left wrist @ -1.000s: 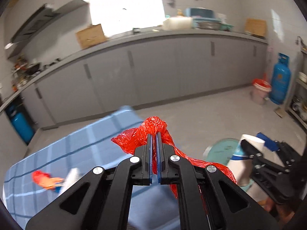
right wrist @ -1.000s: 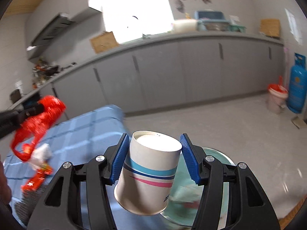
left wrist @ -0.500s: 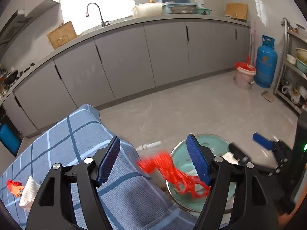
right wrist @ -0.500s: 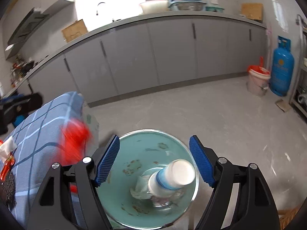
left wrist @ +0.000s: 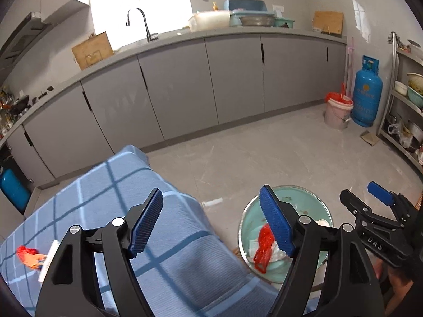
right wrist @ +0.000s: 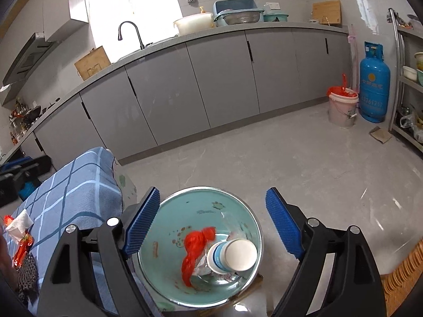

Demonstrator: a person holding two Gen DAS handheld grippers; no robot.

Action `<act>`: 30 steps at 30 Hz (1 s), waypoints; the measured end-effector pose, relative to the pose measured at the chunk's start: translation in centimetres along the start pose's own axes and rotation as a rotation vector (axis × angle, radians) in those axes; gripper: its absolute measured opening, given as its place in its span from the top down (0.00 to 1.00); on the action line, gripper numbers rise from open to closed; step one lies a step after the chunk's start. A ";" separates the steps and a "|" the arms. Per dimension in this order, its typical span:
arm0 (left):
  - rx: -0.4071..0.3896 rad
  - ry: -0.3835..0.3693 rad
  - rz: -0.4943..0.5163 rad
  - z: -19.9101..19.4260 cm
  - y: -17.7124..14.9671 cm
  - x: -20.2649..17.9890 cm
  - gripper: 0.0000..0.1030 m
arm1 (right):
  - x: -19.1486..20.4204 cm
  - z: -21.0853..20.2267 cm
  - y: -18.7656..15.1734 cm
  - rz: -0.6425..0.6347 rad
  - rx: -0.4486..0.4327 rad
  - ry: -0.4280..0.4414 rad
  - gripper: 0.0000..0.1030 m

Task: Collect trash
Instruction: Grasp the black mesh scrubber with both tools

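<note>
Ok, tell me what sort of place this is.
A home kitchen, most likely. A long grey counter with cabinets carries a sink faucet, a range hood hangs at the left wall, and a blue gas cylinder stands in the corner.

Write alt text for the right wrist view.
The open right tool hangs over a teal basin holding a paper cup and a red plastic bag. A blue checked cloth lies left, grey kitchen cabinets behind.

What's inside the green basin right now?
The basin holds the red plastic bag, an upturned paper cup and crumpled clear and white wrapping under them. Whatever lies beneath that pile is covered.
</note>
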State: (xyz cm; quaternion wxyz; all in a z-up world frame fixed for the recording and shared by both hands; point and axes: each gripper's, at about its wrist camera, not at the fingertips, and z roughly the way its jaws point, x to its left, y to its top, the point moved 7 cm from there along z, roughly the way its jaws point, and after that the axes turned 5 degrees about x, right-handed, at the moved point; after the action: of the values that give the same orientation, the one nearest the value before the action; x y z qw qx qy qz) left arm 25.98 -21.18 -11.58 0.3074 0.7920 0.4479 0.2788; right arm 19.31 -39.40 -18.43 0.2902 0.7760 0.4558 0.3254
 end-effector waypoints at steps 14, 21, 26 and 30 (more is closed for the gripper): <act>-0.010 0.348 -0.116 -9.4 -7.4 17.5 0.15 | 13.3 -3.3 -4.8 -0.188 0.099 0.196 0.21; 0.118 0.488 -0.190 -12.0 -16.2 25.3 0.14 | 21.5 -5.7 -8.0 -0.313 0.143 0.322 0.21; 0.210 0.510 -0.247 -12.2 -21.7 27.7 0.14 | 25.3 -6.5 -10.2 -0.374 0.174 0.361 0.21; 0.227 0.469 -0.272 -12.0 -23.0 27.0 0.14 | 28.1 -7.3 -11.8 -0.425 0.192 0.392 0.21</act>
State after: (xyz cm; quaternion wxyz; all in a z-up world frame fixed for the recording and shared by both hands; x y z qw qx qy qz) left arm 16.99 14.83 -16.16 0.1396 0.6680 0.6369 0.3587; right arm 18.01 -8.15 -15.96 0.1837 0.6096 0.6839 0.3564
